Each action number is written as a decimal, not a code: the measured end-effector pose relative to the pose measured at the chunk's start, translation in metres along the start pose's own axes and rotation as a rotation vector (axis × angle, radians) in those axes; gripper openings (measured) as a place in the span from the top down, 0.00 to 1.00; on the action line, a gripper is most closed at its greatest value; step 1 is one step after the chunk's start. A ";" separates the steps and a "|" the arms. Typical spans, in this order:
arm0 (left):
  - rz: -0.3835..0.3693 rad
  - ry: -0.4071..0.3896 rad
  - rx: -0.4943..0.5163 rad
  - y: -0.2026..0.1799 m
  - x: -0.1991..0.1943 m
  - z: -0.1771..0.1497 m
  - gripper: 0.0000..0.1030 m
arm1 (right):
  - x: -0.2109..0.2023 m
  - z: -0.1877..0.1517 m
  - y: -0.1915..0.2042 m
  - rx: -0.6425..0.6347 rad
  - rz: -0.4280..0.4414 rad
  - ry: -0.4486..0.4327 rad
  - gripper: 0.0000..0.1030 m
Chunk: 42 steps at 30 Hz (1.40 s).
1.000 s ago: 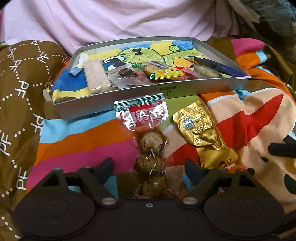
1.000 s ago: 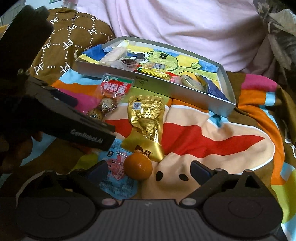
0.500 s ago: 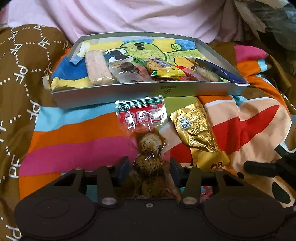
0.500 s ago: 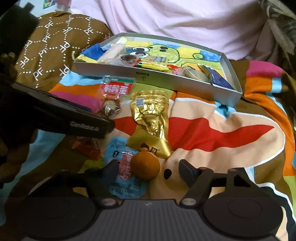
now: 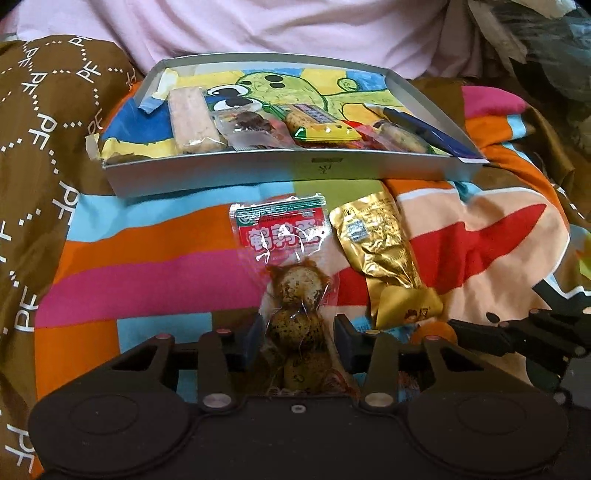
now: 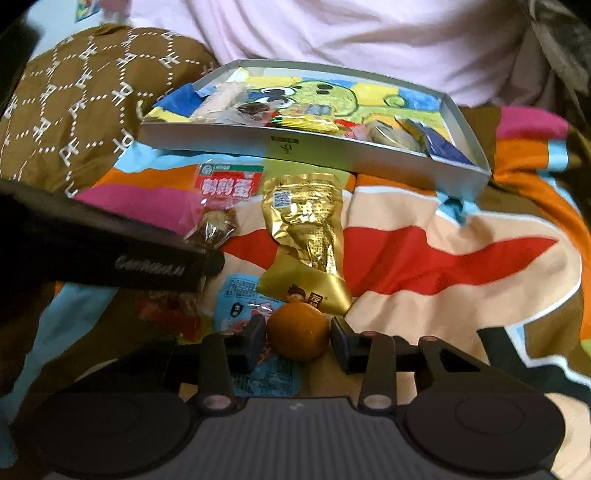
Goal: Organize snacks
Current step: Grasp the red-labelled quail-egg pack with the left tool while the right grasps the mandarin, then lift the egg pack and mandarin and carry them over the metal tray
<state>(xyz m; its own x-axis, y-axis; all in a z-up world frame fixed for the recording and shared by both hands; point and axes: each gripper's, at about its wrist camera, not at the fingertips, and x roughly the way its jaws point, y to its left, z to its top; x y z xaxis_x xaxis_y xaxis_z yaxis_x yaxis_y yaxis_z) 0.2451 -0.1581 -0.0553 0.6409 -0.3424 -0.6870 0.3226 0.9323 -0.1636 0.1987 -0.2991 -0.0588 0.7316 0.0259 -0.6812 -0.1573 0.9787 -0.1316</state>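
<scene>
A clear pack of quail eggs (image 5: 284,236) with a red label lies on the striped blanket. My left gripper (image 5: 297,339) is closing, and its pads press the pack's lower end. A small orange (image 6: 297,328) sits between the pads of my right gripper (image 6: 298,338), whose jaws are closing, with a sliver of gap on the right side. A gold pouch (image 6: 306,225) lies just beyond the orange. The grey box (image 5: 258,170) behind holds several wrapped snacks on a cartoon drawing.
A blue jelly cup (image 6: 240,295) and a red wrapper (image 6: 173,317) lie left of the orange. A brown patterned cushion (image 5: 40,122) rises on the left. A person in a pale pink top (image 5: 295,26) sits right behind the box.
Both grippers have narrowed from wide open, the left onto the quail egg pack, the right to either side of the orange. Neither hand has travelled much.
</scene>
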 end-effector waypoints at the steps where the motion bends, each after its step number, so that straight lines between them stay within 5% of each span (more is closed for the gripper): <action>1: -0.001 0.002 0.000 0.000 -0.001 0.000 0.58 | 0.000 0.000 -0.001 0.007 0.003 0.000 0.60; 17: 0.090 0.009 0.055 -0.015 -0.021 -0.005 0.59 | -0.011 0.000 0.006 -0.020 0.023 -0.072 0.61; 28: 0.115 -0.030 -0.011 -0.005 -0.041 -0.005 0.59 | -0.020 0.002 0.008 -0.036 -0.005 -0.138 0.61; 42: 0.126 -0.195 -0.062 0.005 -0.061 0.062 0.58 | -0.017 0.035 0.010 -0.008 -0.128 -0.470 0.61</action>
<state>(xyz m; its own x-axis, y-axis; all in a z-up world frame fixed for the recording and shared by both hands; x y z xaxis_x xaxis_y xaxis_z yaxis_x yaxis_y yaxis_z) 0.2508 -0.1397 0.0294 0.7980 -0.2329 -0.5558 0.1918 0.9725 -0.1321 0.2082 -0.2829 -0.0235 0.9655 -0.0031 -0.2603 -0.0508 0.9785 -0.2000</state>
